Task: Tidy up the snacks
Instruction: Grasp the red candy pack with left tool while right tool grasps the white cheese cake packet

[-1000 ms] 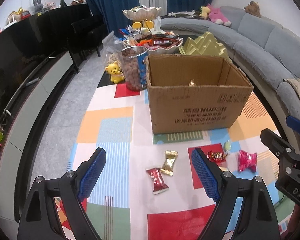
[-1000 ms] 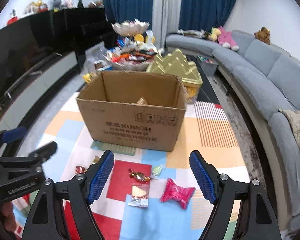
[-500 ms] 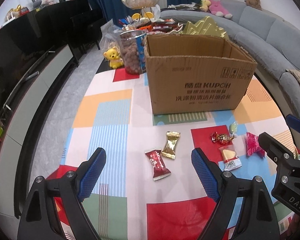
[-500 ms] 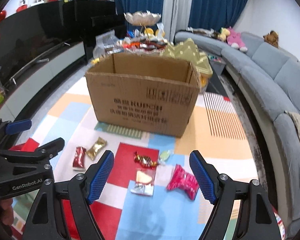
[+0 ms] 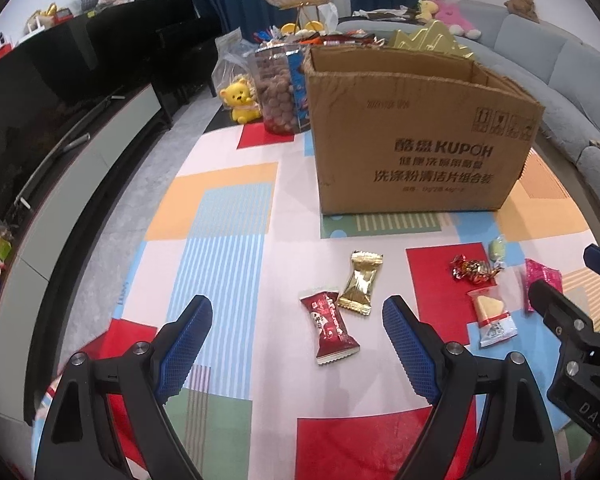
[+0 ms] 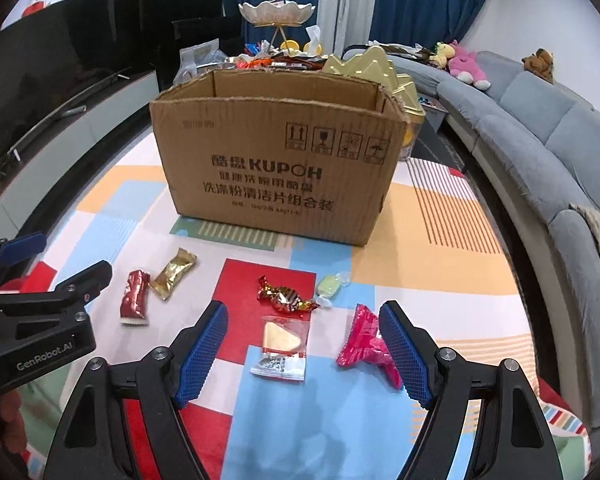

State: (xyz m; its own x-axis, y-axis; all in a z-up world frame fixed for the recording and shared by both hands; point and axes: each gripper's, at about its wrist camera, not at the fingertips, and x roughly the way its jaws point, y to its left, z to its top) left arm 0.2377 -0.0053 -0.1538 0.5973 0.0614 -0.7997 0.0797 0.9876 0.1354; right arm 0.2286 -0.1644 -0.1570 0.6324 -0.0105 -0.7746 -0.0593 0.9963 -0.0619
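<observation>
Snacks loose before the box

Your left gripper [image 5: 296,344] gapes wide over the red packet [image 5: 329,330], which lies lengthwise toward the cardboard box [image 5: 416,136]. Your right gripper [image 6: 304,348] stands wide too, empty, straddling the clear wafer packet [image 6: 282,347], also lengthwise toward the box.

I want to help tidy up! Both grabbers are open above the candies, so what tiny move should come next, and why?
Probably lower the right gripper a little more, straight onto the clear-wrapped snack. That snack lies flat on the mat between its open fingers, and nothing is held yet. The left gripper could likewise drop onto the red candy. The cardboard box stands open behind them.
</observation>
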